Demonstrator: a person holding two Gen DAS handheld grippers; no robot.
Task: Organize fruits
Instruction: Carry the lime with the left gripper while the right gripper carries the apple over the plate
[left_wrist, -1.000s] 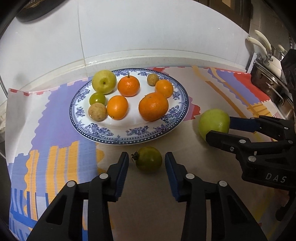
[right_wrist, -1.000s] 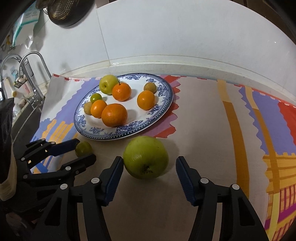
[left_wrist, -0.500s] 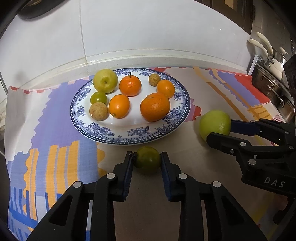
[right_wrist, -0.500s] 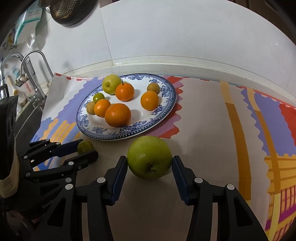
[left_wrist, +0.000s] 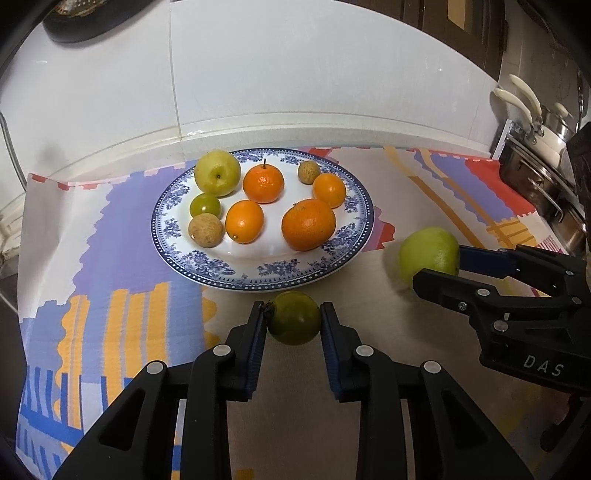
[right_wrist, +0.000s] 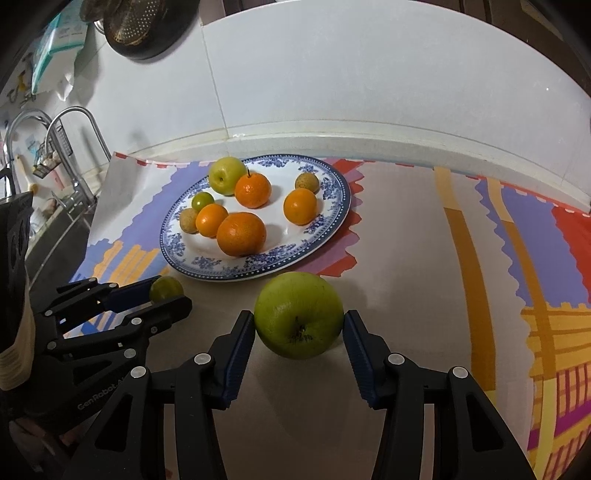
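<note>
A blue-and-white plate (left_wrist: 192, 258) (right_wrist: 332, 218) holds several oranges, a yellow-green apple (left_wrist: 217, 172), a small green fruit and two brown longans. My left gripper (left_wrist: 293, 323) is shut on a small dark green citrus (left_wrist: 294, 317) just in front of the plate; it also shows in the right wrist view (right_wrist: 166, 289). My right gripper (right_wrist: 299, 325) is shut on a large green apple (right_wrist: 299, 314) to the right of the plate, pads touching both sides. The apple shows in the left wrist view (left_wrist: 428, 253).
A colourful patterned cloth (left_wrist: 122, 266) covers the counter. A white tiled wall (left_wrist: 295, 74) stands behind the plate. Steel pots (left_wrist: 535, 173) are at the far right. A sink with a tap (right_wrist: 66, 155) is at the far left.
Both grippers have closed: the left on the small green citrus, the right on the large green apple. Both fruits now sit slightly higher and closer to the plate.
</note>
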